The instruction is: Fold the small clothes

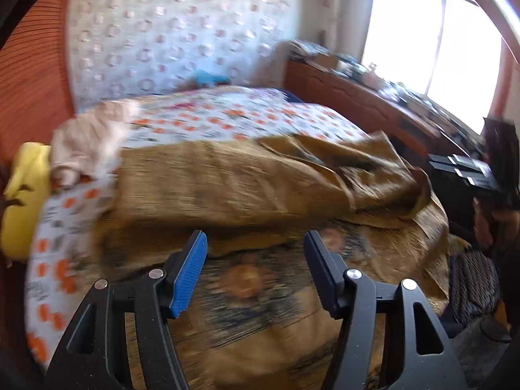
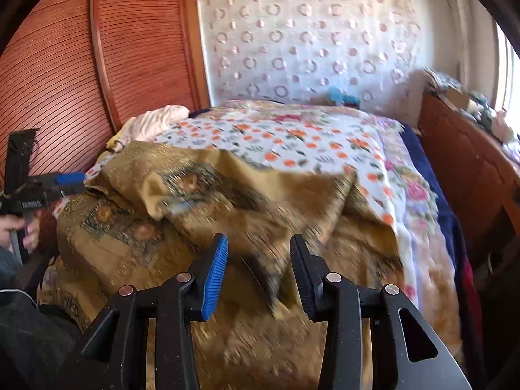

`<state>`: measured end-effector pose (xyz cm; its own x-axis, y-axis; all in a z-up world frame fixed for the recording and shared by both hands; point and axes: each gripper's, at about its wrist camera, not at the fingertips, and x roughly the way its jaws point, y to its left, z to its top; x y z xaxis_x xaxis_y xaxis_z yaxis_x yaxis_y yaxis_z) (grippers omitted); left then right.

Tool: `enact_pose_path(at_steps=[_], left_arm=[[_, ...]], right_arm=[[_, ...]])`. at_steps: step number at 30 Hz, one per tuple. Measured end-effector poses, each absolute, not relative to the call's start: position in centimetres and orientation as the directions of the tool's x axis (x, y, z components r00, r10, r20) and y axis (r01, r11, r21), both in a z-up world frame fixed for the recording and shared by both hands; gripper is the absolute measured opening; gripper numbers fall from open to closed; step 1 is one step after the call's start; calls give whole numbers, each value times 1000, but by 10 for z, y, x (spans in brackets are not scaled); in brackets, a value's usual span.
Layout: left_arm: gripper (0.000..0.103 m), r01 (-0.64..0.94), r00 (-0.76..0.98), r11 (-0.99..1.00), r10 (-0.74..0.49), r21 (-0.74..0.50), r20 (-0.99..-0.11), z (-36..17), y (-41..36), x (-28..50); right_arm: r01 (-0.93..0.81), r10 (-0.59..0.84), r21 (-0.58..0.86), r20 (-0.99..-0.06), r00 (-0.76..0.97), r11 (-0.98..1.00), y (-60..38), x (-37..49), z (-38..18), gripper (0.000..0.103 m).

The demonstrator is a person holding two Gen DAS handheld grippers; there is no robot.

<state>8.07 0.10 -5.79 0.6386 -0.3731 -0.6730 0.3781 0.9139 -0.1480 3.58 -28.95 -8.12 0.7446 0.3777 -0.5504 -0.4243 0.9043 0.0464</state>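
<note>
A brown-gold patterned garment (image 1: pixel 247 188) lies rumpled on the near end of the bed, its top part folded over; it also shows in the right wrist view (image 2: pixel 208 214). My left gripper (image 1: pixel 255 243) is open and empty just above the garment's near part. My right gripper (image 2: pixel 258 247) is open and empty above the garment's near right side. The left gripper (image 2: pixel 70 183) also shows at the far left of the right wrist view, held by a hand. The right gripper (image 1: pixel 471 175) shows at the right edge of the left wrist view.
The bed has a white sheet with orange flowers (image 2: pixel 292 136). A pale pink cloth (image 1: pixel 91 139) and a yellow item (image 1: pixel 26 195) lie at its left edge. A wooden wardrobe (image 2: pixel 97 65) stands left; a cluttered wooden sideboard (image 2: pixel 471 162) and window right.
</note>
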Motion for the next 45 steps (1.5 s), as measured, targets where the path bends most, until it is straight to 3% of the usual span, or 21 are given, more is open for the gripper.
enact_pose_path(at_steps=[9,13,19,30,37,38,41,45], left_arm=[[62,484,534,873,-352,-63,-769,-95,-63,111],[40,477,571,878,-284,29,-770,-94,-70,111],[8,458,589,886,-243,71,-770,-91,-66,112],[6,468,628,884,-319,16,-710,-42,-26,53],[6,454,629,891,-321,-2,-708,-41,-16,56],[6,457,627,889,-327,-6,-707,-41,-17,56],[6,469,620,883,-342,-16,-706,-42,-21,51],[6,470,626,882,-358,-31,-692,-33,-18,38]], right_arm=[[-473,397,37,-602,692,881,-248,90,-95,41],[-482,392,19,-612,687,876,-240,101,-92,41],[-497,392,8,-626,674,868,-239,107,-95,41],[-560,421,48,-712,562,827,-229,137,-111,41],[-606,533,199,-723,440,770,-231,140,-113,40],[-617,557,229,-721,412,753,-230,139,-114,28],[-619,573,252,-717,397,744,-229,132,-115,7],[-627,571,219,-695,437,747,-235,108,-102,4]])
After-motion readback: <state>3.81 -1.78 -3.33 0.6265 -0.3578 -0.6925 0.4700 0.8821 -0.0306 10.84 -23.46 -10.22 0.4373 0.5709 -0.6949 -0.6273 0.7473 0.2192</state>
